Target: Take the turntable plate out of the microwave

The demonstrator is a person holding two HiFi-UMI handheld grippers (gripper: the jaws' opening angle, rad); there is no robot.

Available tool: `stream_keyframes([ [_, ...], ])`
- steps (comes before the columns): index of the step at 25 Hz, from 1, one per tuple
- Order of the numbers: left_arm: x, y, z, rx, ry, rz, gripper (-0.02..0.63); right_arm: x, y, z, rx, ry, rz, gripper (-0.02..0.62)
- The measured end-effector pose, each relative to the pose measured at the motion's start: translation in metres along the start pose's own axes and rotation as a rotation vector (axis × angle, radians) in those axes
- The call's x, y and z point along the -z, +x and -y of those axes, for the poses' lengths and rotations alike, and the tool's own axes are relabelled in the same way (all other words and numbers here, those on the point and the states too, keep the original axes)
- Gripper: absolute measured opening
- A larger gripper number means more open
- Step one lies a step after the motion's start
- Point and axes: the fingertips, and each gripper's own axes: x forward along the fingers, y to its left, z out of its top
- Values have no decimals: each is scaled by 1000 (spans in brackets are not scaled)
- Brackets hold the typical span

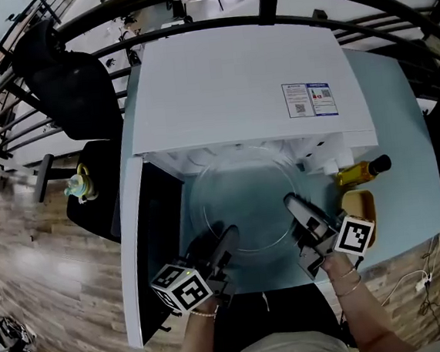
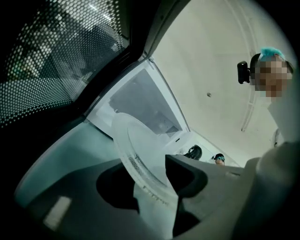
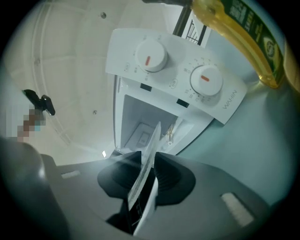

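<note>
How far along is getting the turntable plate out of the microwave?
Done: the microwave door is open. In hand: the left gripper and right gripper are each shut on the turntable plate at its near rim, holding it mostly out in front of the cavity. Left: draw its far rim clear of the opening and set it down, perhaps on the table.

Microwave (image 1: 242,84): white casing, blue-and-white label (image 1: 309,98). Door (image 2: 47,61): black, dotted mesh. Knobs (image 3: 151,55): white, orange-red dash. Plate (image 1: 242,200): clear glass. Table (image 1: 388,109): pale teal. Bottle (image 1: 359,172): yellow, black cap. Left cube (image 1: 186,285), right cube (image 1: 355,235): black-and-white squares. Floor (image 1: 41,250): brown wood planks.
</note>
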Motion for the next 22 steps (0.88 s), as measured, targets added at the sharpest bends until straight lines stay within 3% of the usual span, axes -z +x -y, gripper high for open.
stream_keyframes([
  [11, -9, -10, 39, 104, 31, 11, 183, -8, -30, -45, -39, -85, 48, 114],
  [22, -28, -18, 77, 154, 97, 30, 183, -23, -47, -80, -69, -157, 90, 117],
])
